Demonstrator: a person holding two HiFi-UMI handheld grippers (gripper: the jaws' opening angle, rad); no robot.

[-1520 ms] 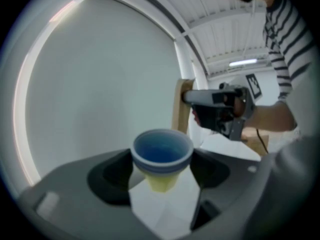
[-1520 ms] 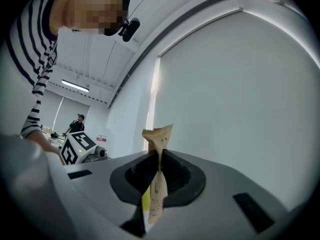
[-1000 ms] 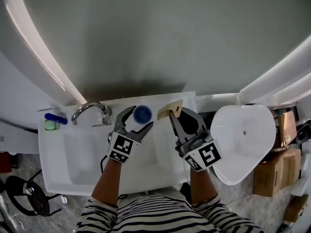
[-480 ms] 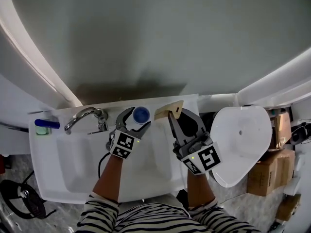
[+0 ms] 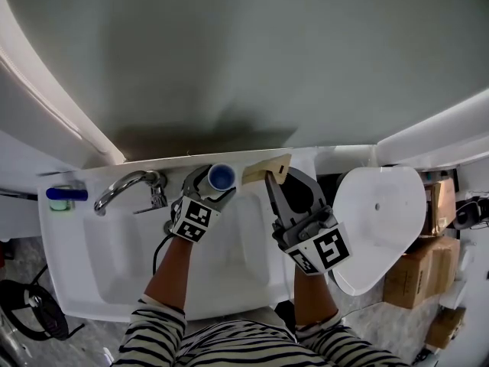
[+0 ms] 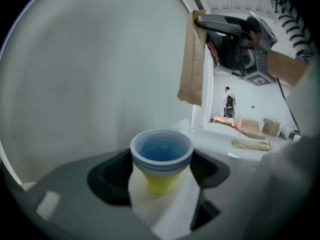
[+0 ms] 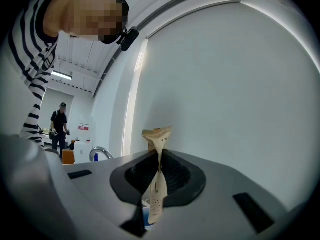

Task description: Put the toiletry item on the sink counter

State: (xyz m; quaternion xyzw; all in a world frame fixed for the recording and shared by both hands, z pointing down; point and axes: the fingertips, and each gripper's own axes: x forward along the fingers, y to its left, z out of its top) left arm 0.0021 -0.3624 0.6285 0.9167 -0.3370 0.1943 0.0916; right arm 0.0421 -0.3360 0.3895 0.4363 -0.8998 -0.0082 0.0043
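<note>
A white bottle with a blue cap [image 5: 222, 177] stands upright over the back ledge of the white sink [image 5: 84, 281], with my left gripper [image 5: 210, 189] shut on it. In the left gripper view the bottle [image 6: 161, 151] shows a yellow neck between the jaws of the left gripper [image 6: 161, 180]. My right gripper [image 5: 281, 180] is shut on a thin brown paper packet [image 5: 266, 168] just right of the bottle. In the right gripper view the packet [image 7: 157, 139] stands pinched edge-on in the right gripper [image 7: 159, 176].
A chrome faucet [image 5: 126, 183] rises at the sink's back left, with a blue item [image 5: 65, 195] further left. A white toilet bowl [image 5: 378, 220] sits to the right, cardboard boxes [image 5: 409, 277] beyond it. A grey wall is close behind. A person [image 7: 59, 119] stands far off.
Both grippers have edged a little toward the back ledge of the sink, each keeping its load. The head view has shifted, so the faucet sits further left.
</note>
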